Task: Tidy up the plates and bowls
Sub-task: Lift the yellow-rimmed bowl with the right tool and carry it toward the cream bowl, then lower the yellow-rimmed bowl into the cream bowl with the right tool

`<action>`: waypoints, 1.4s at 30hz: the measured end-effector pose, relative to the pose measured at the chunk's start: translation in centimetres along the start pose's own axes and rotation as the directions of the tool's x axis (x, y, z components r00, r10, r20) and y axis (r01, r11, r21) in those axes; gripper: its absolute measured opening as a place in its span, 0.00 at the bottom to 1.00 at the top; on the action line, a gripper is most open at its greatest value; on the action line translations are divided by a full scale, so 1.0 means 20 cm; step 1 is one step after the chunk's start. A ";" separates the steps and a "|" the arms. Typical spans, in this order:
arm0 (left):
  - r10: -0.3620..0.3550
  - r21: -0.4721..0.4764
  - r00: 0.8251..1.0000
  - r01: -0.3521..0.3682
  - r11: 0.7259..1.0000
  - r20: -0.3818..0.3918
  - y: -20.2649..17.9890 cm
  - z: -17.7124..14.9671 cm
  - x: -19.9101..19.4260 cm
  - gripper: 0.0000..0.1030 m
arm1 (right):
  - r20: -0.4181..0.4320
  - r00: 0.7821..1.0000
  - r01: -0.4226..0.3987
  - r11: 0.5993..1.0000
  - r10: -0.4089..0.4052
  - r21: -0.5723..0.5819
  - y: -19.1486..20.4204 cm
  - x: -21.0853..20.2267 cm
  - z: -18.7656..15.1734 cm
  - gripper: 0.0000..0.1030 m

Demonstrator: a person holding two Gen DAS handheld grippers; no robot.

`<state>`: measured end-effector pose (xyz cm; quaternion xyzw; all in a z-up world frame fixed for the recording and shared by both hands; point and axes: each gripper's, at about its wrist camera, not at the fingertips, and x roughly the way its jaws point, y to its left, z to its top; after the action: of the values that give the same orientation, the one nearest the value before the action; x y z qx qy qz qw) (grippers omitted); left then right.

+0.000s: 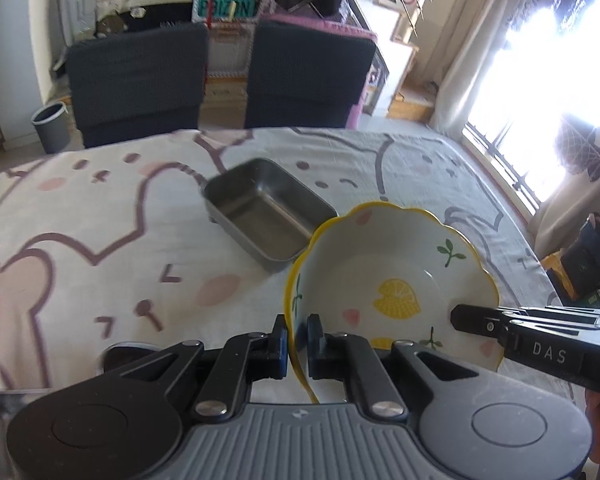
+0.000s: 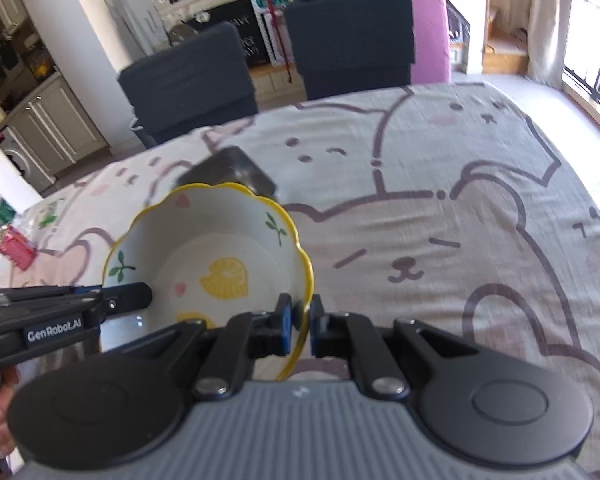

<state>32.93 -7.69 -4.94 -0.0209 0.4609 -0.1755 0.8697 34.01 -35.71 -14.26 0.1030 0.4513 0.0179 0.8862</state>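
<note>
Above the bear-print tablecloth (image 1: 100, 220), left gripper (image 1: 297, 338) and right gripper (image 2: 301, 320) each clamp the lemon bowl's (image 1: 396, 272) rim, beside a metal tray (image 1: 268, 208).

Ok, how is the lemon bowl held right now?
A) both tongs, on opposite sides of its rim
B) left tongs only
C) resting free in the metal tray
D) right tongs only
A: the left tongs and right tongs each pinch the lemon bowl at its rim, clear of the metal tray.
</note>
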 end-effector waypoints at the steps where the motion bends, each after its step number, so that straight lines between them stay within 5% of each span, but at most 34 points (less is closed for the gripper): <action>1: 0.005 -0.008 1.000 -0.005 1.000 0.006 0.01 -0.01 -0.04 0.09 | 0.008 1.000 -0.009 1.000 0.009 -0.004 0.02 -0.03 -0.01 0.10; 18: 0.098 -0.108 0.992 -0.089 0.990 0.082 0.20 -0.33 -0.52 0.08 | 0.050 0.990 -0.128 0.990 0.131 -0.064 0.32 -0.28 -0.22 0.09; 25: 0.096 -0.170 0.994 -0.085 0.982 0.059 0.27 -0.53 -0.55 0.08 | 0.016 0.991 -0.128 0.985 0.130 -0.115 0.40 -0.29 -0.35 0.09; 42: 0.059 -0.152 0.997 -0.066 0.986 -0.050 0.33 -0.79 -0.44 0.10 | -0.117 0.990 -0.097 0.976 0.075 -0.194 0.47 -0.21 -0.57 0.09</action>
<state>17.55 3.34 -8.28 -0.0695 0.4930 -0.1123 0.8599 22.97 -25.12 -15.59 0.0321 0.4903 0.1069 0.8644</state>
